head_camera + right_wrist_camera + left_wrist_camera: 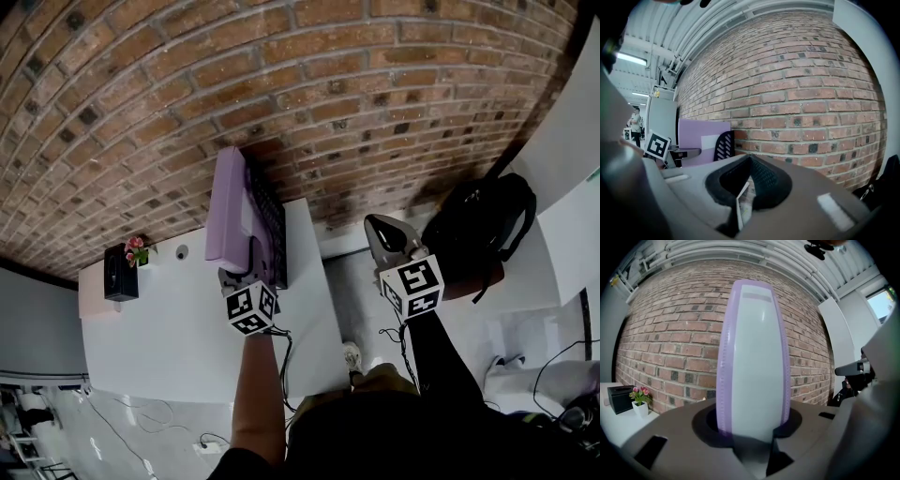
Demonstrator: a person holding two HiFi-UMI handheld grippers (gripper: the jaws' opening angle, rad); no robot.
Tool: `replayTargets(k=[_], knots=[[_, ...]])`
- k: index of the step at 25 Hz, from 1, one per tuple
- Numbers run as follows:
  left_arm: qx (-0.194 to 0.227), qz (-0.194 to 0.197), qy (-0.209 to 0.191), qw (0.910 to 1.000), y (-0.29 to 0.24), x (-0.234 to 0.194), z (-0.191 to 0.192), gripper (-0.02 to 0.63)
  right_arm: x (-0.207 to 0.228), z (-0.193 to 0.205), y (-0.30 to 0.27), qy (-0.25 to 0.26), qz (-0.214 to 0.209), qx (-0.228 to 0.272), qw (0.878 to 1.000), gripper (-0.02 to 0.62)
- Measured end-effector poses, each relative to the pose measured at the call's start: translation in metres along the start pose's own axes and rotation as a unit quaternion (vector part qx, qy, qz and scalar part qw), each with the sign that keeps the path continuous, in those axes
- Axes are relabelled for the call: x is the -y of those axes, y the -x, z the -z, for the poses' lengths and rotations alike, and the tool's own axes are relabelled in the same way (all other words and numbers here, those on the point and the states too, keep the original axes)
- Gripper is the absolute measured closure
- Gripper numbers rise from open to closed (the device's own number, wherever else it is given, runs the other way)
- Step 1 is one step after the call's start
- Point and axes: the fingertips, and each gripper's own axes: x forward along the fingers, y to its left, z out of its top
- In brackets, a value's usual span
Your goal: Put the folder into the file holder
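Two grippers are up: the left gripper [246,267] squeezes the purple folder [230,214], held upright right against the black file holder [273,225] on the white table [159,328], and the right gripper [382,234], off to the side, has its jaws pressed together.

text: none readable | folder [757,371] spine label [757,296]: illegible

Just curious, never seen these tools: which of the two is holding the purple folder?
The left gripper: it clamps the purple folder upright. The right gripper, closed, holds no folder.
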Motion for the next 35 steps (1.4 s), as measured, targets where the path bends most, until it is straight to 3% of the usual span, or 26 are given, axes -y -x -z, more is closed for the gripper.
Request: replayTargets(k=[7, 21, 35], knots=[[-0.023, -0.007, 0.009, 0.9997, -0.004, -0.004, 0.022, 0.431, -0.002, 0.0, -0.005, 0.0, -0.002, -0.002, 1.0, 0.595], [-0.028, -0.009, 0.012, 0.9995, -0.004, -0.006, 0.031, 0.411, -0.015, -0.006, -0.017, 0.0, -0.019, 0.002, 1.0, 0.595], [-0.02, 0.032, -0.013, 0.9992, 0.01, 0.007, 0.016, 0.291, -0.049, -0.018, -0.019, 0.009, -0.047, 0.014, 0.999, 0.595]])
